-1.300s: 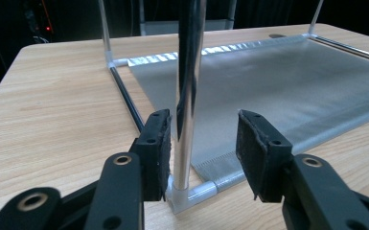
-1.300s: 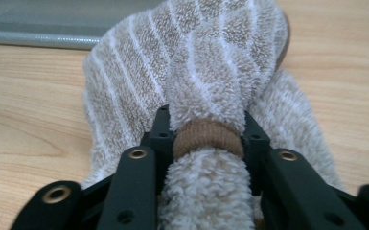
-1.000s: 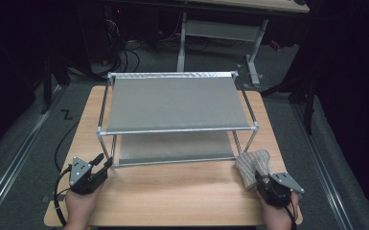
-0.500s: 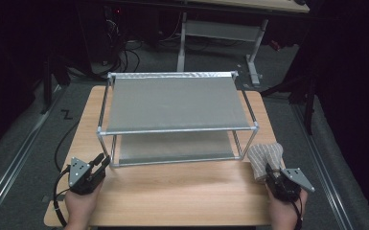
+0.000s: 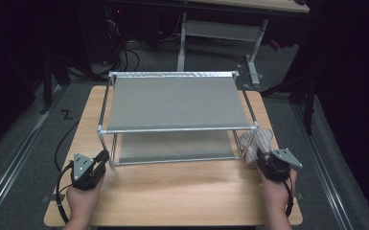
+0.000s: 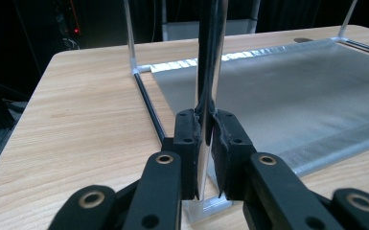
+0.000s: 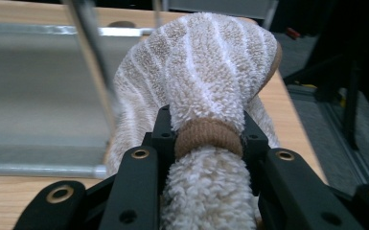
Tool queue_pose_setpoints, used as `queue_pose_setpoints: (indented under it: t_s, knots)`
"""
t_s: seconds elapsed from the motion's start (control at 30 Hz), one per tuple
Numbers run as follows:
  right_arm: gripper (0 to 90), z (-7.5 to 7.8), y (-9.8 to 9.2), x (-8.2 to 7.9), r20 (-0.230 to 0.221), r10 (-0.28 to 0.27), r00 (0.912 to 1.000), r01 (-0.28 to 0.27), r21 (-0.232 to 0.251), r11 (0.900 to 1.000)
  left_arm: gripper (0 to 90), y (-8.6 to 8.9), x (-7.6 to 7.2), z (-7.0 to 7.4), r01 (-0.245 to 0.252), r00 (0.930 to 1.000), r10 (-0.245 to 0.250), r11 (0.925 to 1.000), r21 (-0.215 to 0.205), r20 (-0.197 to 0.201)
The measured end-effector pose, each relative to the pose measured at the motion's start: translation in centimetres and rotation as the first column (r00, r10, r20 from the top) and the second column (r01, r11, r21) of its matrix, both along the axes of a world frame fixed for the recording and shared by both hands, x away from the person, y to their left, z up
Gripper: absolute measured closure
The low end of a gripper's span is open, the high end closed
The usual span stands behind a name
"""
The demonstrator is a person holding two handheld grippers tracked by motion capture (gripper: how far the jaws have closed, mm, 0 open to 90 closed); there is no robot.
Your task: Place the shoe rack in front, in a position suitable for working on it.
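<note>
At seven o'clock on the surface (image 5: 182,187) the left tongs (image 6: 206,139) have just closed, pinching the rack's front post (image 6: 210,57) to steady it, while at four o'clock the right tongs (image 7: 206,139) clamp a rolled towel (image 7: 211,72) beside the rack (image 5: 177,103), probably for shelving.

sock (image 7: 206,86) btm cut off, rack post (image 7: 93,62) blurred

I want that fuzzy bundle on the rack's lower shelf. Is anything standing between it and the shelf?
Yes: the rack's front right post stands just left of the bundle held by the right gripper, partly fronting the lower shelf.
</note>
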State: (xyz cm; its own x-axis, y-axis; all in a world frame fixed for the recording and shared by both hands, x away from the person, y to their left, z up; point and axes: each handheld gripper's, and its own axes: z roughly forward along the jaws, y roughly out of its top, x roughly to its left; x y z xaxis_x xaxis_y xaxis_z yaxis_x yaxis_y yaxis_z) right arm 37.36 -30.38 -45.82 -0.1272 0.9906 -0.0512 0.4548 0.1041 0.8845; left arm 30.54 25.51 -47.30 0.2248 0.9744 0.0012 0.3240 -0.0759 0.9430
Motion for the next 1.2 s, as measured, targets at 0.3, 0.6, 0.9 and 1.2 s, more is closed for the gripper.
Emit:
queue_pose_setpoints:
  t_s: [0.3,0.6,0.9,1.2]
  knots:
    - [68.8,-0.2,0.9,-1.5,0.0,0.068,0.9977,-0.068,-0.002,0.998,80.0,-0.5,2.2,0.0,-0.007,1.0,0.007,1.0,0.003,-0.004]
    - [68.7,-0.2,0.1,-5.3,0.003,0.055,0.9985,-0.055,-0.008,0.998,79.2,-1.5,5.4,-0.6,0.008,1.0,-0.007,0.9992,-0.039,0.006]
    - [68.6,-0.1,0.0,-6.8,-0.009,0.043,0.999,-0.043,-0.001,0.999,66.1,-1.5,6.0,-1.2,0.02,0.9978,-0.023,0.9984,-0.053,-0.062]
    - [68.5,0.1,2.5,-6.6,-0.004,0.086,0.9963,-0.086,0.021,0.996,61.5,-0.9,1.4,-0.6,0.045,0.9964,-0.049,0.9967,-0.069,-0.069]
